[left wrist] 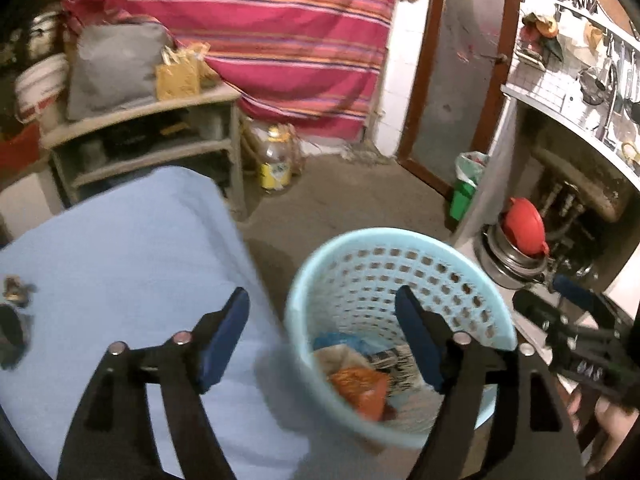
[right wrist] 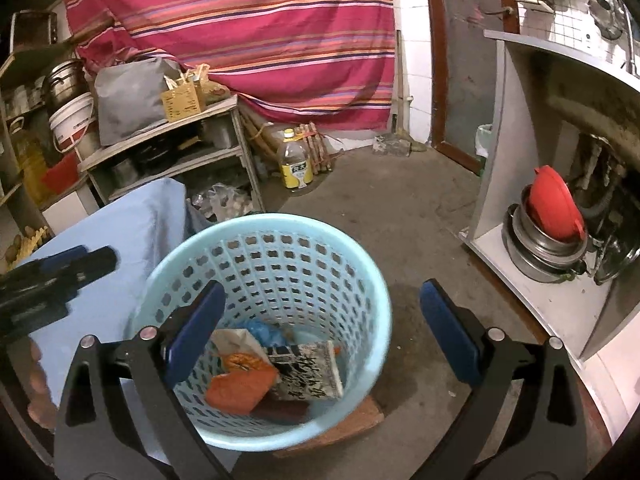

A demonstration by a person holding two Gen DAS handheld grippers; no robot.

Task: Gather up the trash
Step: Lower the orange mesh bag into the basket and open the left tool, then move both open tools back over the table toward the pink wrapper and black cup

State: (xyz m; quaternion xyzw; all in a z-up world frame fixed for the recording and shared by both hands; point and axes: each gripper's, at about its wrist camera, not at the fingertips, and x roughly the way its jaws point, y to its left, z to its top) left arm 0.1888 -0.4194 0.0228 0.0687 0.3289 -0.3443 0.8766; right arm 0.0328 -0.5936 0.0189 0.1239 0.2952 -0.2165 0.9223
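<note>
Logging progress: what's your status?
Both tongs, left and right, open, empty. Basket holds wrappers. Scrap on blue cloth. Nothing blocking.

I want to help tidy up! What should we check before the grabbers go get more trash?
1. Left gripper open and holding nothing: ok.
2. Right gripper open and holding nothing: ok.
3. Blue basket standing upright: ok.
4. Room left in the basket above the orange wrapper and printed packet: ok.
5. Table cloth free of trash: not ok, a small scrap lies at its left edge.
6. What that scrap is: cannot tell.
</note>
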